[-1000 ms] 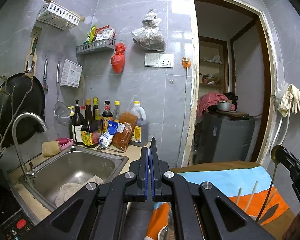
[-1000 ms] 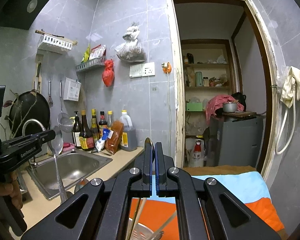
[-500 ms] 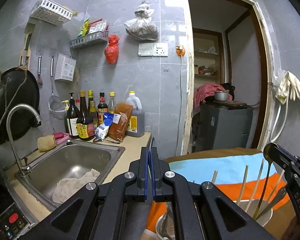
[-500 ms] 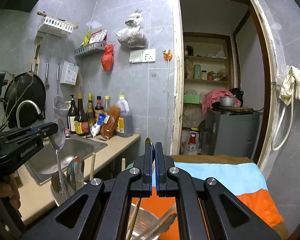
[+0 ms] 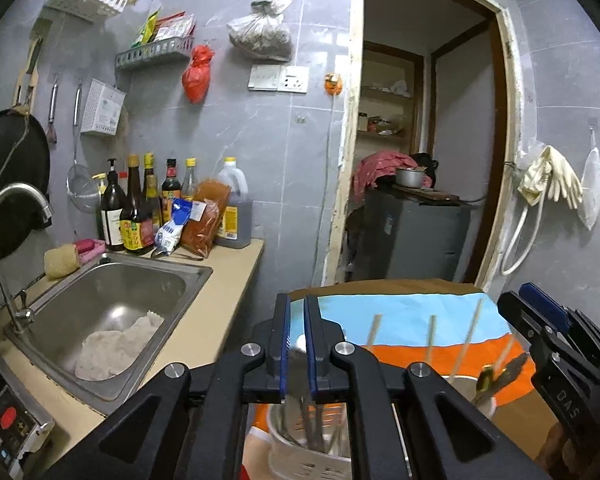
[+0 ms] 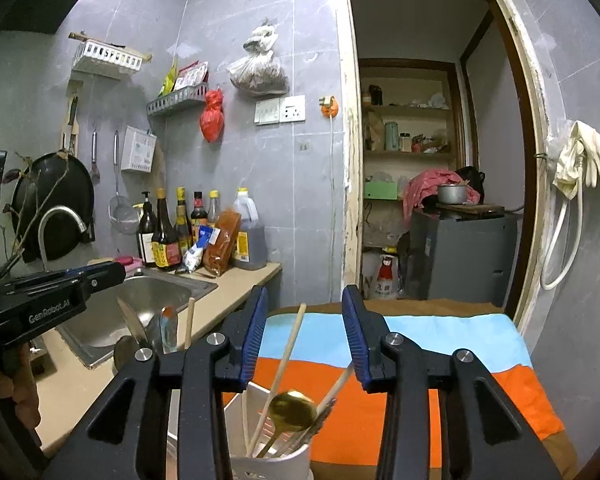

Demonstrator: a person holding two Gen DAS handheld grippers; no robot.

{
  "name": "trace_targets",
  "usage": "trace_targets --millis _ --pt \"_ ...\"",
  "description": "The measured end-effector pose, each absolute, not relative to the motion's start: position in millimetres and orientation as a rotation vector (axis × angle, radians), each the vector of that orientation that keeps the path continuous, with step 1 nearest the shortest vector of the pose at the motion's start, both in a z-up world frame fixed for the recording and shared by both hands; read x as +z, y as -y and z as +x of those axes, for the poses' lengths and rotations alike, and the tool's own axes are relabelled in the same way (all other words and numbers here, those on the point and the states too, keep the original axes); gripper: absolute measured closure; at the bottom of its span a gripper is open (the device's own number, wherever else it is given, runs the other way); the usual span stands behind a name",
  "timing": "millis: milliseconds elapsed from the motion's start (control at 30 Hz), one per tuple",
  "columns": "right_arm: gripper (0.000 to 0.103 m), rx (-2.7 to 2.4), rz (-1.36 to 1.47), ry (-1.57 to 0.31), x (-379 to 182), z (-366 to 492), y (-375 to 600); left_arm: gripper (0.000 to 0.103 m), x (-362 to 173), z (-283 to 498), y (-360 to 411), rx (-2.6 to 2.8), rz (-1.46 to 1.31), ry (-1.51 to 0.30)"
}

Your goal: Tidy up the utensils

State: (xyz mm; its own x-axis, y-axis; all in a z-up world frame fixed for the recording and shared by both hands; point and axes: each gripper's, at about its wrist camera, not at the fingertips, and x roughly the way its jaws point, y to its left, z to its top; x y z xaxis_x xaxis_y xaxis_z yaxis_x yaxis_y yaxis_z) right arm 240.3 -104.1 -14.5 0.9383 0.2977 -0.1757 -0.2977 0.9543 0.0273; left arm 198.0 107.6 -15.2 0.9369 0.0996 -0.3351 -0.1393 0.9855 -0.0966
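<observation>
A second ago both grippers were pinched shut on spoon handles; now the right gripper [image 6: 303, 320] has its jaws parting, with nothing pressed between them, and a gold spoon [image 6: 292, 407] rests bowl-up in the white utensil holder [image 6: 272, 460] directly below those jaws, among pale chopsticks [image 6: 288, 348] leaning out of the same holder. The holder stands on a cloth of blue and orange bands [image 6: 439, 364] over a small table. To the holder's left, the left gripper [image 5: 296, 340] has its jaws opening by only a narrow slit; a blurred pale tip shows in that slit, and whether the pads press on it cannot be told. Under them sits a metal container [image 5: 300, 456] holding steel utensils. Farther left of the holder runs a beige counter [image 5: 220, 304] with a steel sink [image 5: 112, 300] containing a white cloth, sauce bottles [image 5: 140, 208] behind it against a grey tiled wall. Beyond the holder a doorway [image 6: 431, 160] opens onto shelves.
</observation>
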Motion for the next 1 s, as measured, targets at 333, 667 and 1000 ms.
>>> trace_targets --millis 333,667,1000 --pt "0.038 0.276 0.020 -0.141 19.6 209.1 146.4 0.051 6.1 165.5 -79.1 0.043 -0.215 -0.297" --pt "0.015 0.248 0.073 -0.175 44.2 159.5 211.1 0.016 21.8 122.5 -37.7 -0.020 -0.265 -0.313" --pt "0.002 0.202 0.087 -0.268 37.3 95.8 262.9 0.001 21.9 74.8 -0.7 -0.019 -0.242 -0.379"
